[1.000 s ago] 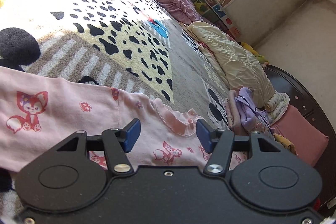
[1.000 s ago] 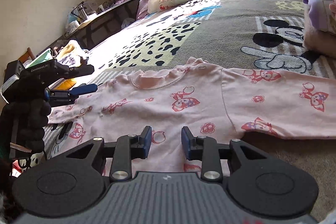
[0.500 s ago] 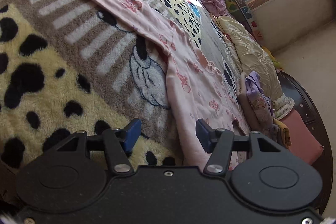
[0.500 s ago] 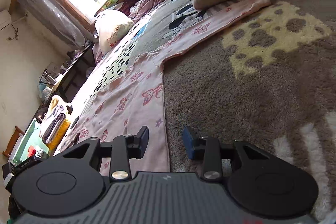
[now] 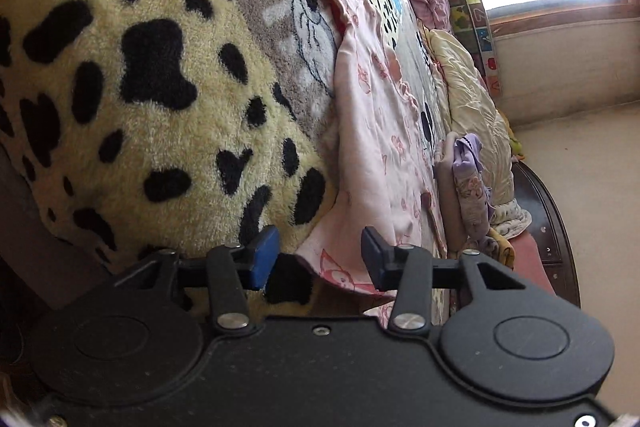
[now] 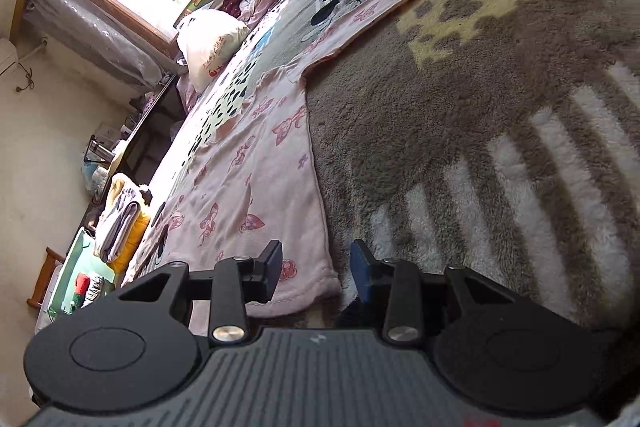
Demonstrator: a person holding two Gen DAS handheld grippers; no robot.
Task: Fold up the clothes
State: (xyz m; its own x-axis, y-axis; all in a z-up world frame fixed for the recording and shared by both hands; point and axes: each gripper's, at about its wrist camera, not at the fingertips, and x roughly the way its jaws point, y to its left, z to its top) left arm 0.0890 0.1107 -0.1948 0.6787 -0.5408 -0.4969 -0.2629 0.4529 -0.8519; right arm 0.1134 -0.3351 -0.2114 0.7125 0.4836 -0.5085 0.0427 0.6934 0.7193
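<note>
One pink top point(image 5: 376, 131), two tongs point(image 5: 320, 259)

Black grippers point(image 5: 319, 259), blue pads point(image 5: 262, 257)

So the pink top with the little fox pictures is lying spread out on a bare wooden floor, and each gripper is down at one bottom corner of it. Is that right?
Not quite: the pink top lies on a fluffy spotted blanket, not a bare floor, as both wrist views show. The rest holds: the left gripper, its jaws closing, and the right gripper each have a bottom corner of the top between their pads.
</note>
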